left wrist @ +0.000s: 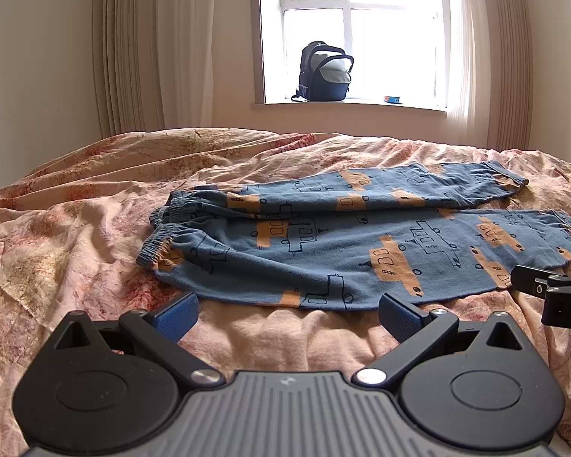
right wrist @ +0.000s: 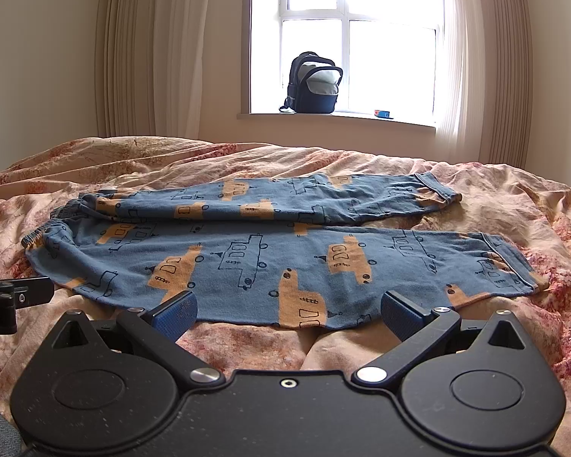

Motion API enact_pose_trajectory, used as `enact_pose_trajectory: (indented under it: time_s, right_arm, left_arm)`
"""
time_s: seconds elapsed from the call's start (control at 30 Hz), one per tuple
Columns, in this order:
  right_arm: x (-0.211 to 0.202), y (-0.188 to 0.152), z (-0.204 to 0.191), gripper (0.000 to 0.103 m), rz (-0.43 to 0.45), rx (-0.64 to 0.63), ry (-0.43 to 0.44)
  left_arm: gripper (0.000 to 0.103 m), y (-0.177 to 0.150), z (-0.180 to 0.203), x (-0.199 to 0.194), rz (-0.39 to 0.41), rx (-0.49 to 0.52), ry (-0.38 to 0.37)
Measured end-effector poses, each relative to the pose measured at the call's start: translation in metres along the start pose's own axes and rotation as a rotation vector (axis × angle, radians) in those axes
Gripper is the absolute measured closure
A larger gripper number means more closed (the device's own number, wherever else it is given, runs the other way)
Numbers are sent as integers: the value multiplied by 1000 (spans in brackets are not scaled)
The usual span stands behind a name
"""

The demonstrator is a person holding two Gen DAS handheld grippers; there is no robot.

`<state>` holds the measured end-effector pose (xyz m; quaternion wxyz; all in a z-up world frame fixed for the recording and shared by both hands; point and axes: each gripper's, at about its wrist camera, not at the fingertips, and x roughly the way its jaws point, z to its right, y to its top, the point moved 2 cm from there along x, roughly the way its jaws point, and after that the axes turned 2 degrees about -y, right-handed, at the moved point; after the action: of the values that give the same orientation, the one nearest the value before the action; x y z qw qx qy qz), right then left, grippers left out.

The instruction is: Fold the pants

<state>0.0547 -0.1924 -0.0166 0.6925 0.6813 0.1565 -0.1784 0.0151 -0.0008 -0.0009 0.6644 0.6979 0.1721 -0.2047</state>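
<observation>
Blue cotton pants with orange vehicle print (right wrist: 278, 259) lie flat on the pink floral bedspread (right wrist: 495, 198); left gripper (left wrist: 287, 314) and right gripper (right wrist: 287, 314) gape empty; fabric appears light, limp; pinch waistband (left wrist: 154, 245) and cuff (right wrist: 514, 266).

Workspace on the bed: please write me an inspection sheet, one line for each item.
Surface: bed with a wrinkled pink floral cover.
Job's things: blue pants lying flat, both legs side by side, waistband at the left, not yet folded.
Clutter: nothing seen on the bed.
Grippers: left gripper open, just before the near pant edge; right gripper open, at the near edge of the pants; neither holds cloth.
Cables: nothing seen.
Surroundings: window, curtains, open backpack and a small box on the sill.
</observation>
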Motion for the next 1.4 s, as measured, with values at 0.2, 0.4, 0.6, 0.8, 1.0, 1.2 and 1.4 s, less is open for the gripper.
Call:
enact_pose_trajectory:
  time_s: [0.2,0.4,0.6,0.8,1.0,1.2,1.4]
  right_arm:
    - [0,0,0,1,-1,1,0]
    - [1,-1,1,1,-2,1,0]
    - [1,0,1,1,-3,2,1]
    - [1,2,1,1,-4,2,1]
    - [1,1,1,1,-7,3,3]
    - [7,-8,-2,1,-29,0,5]
    - [16,-8,-2,0,-49,-17,8]
  left_arm:
    - [0,-1,0,0,0,0,1]
    - [0,-2,0,1,1,1,1]
    - [0,-1,0,0,-1,3,0]
    - [0,-2,0,1,-2,3,0]
    - [0,-4,-1,4,-9,1,-3]
    - [0,-7,-2,13,-71,-13,-32]
    - [0,-6,-13,25,-129,-74,-39]
